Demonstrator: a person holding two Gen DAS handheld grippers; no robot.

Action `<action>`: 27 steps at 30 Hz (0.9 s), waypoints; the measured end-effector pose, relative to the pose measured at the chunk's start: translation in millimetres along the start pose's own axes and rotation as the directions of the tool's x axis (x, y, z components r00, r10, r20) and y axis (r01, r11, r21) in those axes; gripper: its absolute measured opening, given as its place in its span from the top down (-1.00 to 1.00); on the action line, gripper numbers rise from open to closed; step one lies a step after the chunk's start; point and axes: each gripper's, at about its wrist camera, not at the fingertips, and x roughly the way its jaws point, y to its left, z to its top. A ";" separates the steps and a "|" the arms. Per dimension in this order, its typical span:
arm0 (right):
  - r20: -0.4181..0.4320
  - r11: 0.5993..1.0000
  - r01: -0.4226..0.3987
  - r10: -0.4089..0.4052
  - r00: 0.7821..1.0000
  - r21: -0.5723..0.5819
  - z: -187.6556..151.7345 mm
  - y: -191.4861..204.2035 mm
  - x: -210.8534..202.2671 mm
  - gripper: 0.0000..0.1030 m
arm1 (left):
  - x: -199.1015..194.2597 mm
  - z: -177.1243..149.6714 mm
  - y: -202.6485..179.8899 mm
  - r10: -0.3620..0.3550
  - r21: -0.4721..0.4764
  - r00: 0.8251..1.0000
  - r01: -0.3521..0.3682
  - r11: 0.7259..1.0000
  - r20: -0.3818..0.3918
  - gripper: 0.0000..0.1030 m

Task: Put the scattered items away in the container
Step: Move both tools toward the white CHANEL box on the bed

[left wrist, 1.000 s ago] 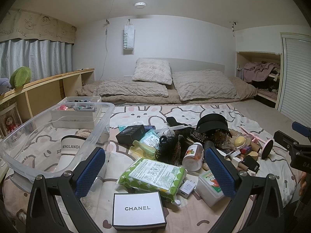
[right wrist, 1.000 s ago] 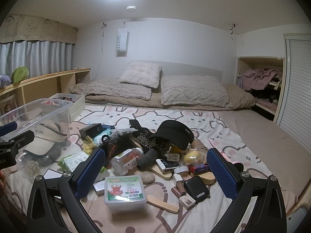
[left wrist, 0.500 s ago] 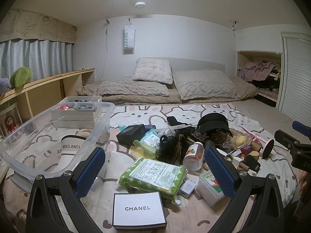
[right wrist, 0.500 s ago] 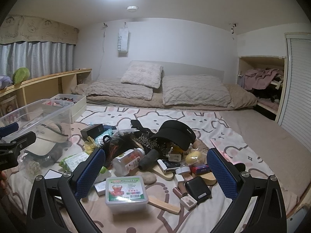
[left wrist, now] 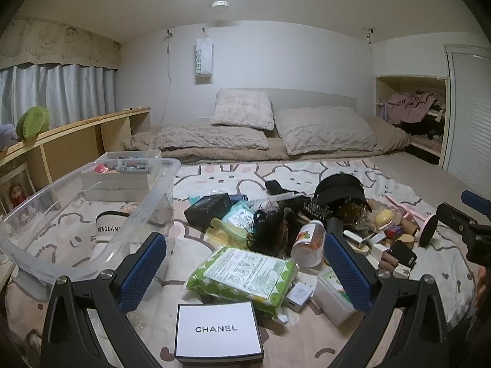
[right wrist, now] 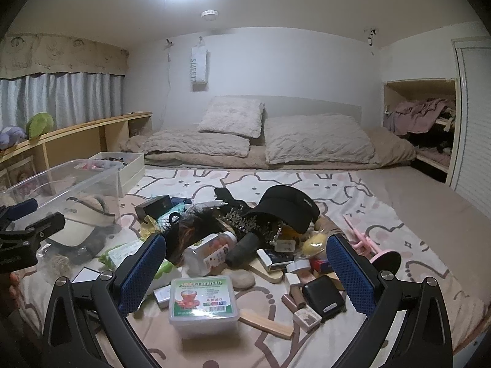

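Observation:
A pile of small items lies on a bunny-print sheet: a white CHANEL box [left wrist: 218,328], a green wipes pack [left wrist: 242,276], a pill bottle [left wrist: 308,242], a black cap [right wrist: 284,207] and a clear lidded box [right wrist: 204,299]. A clear plastic bin [left wrist: 83,211] at the left holds a cream cap [right wrist: 81,224]. My left gripper [left wrist: 245,268] is open and empty above the wipes pack and CHANEL box. My right gripper [right wrist: 245,268] is open and empty above the clear lidded box.
A white tray [left wrist: 122,178] of small things stands behind the bin. Pillows [left wrist: 242,113] and a folded duvet lie at the head of the bed. A wooden shelf [left wrist: 76,132] runs along the left. A pink stand mirror [right wrist: 377,253] lies right of the pile.
Both grippers have barely shifted; the views are almost the same. Nothing was taken hold of or let go.

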 end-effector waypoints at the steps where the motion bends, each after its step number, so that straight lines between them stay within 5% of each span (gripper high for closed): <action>1: 0.001 1.000 -0.010 0.010 1.000 0.003 -1.8 -1.6 0.9 -1.00 | 0.9 -0.7 -0.9 0.003 0.006 1.000 -0.003 1.000 -0.005 -1.00; 27: -0.086 0.989 -0.142 0.145 0.986 0.036 -63.9 -2.8 42.2 -1.00 | 38.0 -65.1 18.7 0.069 -0.045 0.983 -0.078 0.996 -0.170 -1.00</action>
